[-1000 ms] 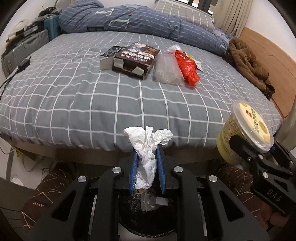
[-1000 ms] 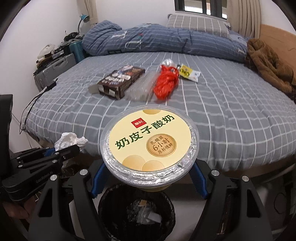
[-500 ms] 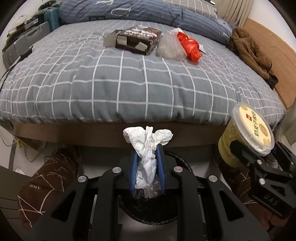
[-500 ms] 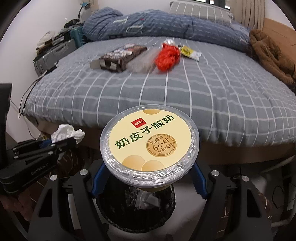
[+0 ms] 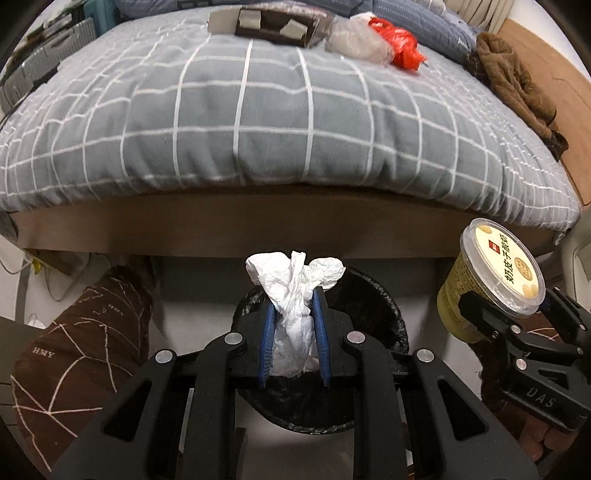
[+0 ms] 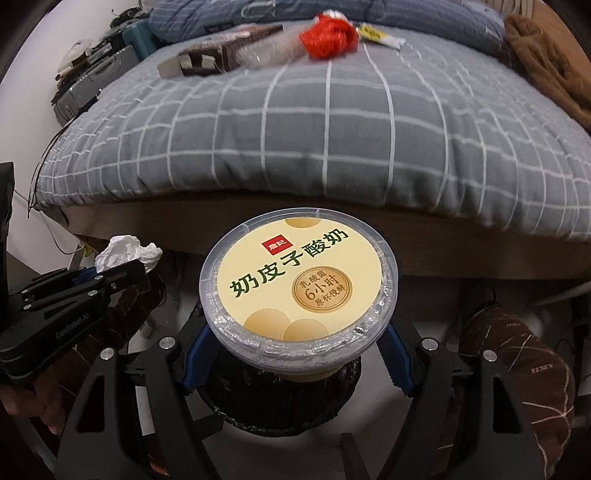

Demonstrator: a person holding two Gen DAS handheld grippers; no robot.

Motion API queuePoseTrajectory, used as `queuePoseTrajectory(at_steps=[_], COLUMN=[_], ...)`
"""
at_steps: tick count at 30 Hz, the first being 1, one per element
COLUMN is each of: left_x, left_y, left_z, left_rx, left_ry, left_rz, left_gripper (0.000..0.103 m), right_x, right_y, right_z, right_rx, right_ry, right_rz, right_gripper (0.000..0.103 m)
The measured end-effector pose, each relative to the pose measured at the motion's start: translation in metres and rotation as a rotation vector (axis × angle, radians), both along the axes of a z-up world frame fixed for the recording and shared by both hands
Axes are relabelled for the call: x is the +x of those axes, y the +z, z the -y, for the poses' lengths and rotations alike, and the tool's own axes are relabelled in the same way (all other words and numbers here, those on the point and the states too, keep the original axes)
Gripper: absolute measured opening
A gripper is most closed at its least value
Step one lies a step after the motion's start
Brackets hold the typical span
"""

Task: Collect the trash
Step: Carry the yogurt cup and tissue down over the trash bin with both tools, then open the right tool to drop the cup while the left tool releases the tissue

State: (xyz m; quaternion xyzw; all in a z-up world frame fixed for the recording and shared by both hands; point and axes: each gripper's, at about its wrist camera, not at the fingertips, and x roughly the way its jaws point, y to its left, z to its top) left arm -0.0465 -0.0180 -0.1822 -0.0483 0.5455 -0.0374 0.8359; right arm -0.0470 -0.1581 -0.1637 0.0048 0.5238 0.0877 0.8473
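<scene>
My left gripper is shut on a crumpled white tissue and holds it just above a black-lined trash bin on the floor by the bed. My right gripper is shut on a yogurt cup with a yellow lid, above the same bin. The cup and right gripper also show in the left wrist view, to the right of the bin. The tissue and left gripper show at the left of the right wrist view.
On the grey checked bed lie a dark box, a clear plastic bag, a red bag and a small yellow packet. A brown garment lies at the right. Brown slippers flank the bin.
Both grippers have dropped lower and tilted down toward the bin, still holding the tissue and the yogurt cup. The bed has risen in both views.
</scene>
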Motion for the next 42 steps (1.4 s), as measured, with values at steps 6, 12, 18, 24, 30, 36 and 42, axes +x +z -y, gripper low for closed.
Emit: queuePoseTrajectory(at_steps=[6,12,18,24,30,36,42], left_x=[0.004,0.013,0.018,0.02,0.022,0.023,0.024], left_y=[-0.024,-0.045,-0.055,-0.061,-0.067,-0.069,-0.066], left_z=[0.0,-0.003,-0.011,-0.011,0.006,0.038,0.062], left_rx=[-0.006,0.009,0.009,0.014,0.005,-0.008,-0.013], left_ry=[-0.007,0.003,0.023,0.029,0.001,-0.056,-0.098], left_rz=[-0.054,-0.098,-0.118,-0.132,-0.157,-0.166,-0.156], left_gripper=[0.019,0.019,0.019,0.019,0.019,0.019,0.019], right_x=[0.009,0.016,0.022,0.023,0.018,0.015,0.012], right_y=[-0.021,-0.034,-0.046,-0.054,-0.056,-0.051,-0.048], right_z=[0.0,-0.007,-0.02,-0.027,-0.019,0.011,0.042], right_rx=[0.03,0.028,0.013,-0.01,-0.027,-0.042,-0.041], right_ry=[-0.002,0.006,0.032,0.064,0.069,0.01,-0.063], right_rz=[-0.079,-0.112,-0.137,-0.157,-0.145,-0.125,-0.117], right_gripper=[0.072,0.072,0.072,0.073,0.088,0.092,0.094])
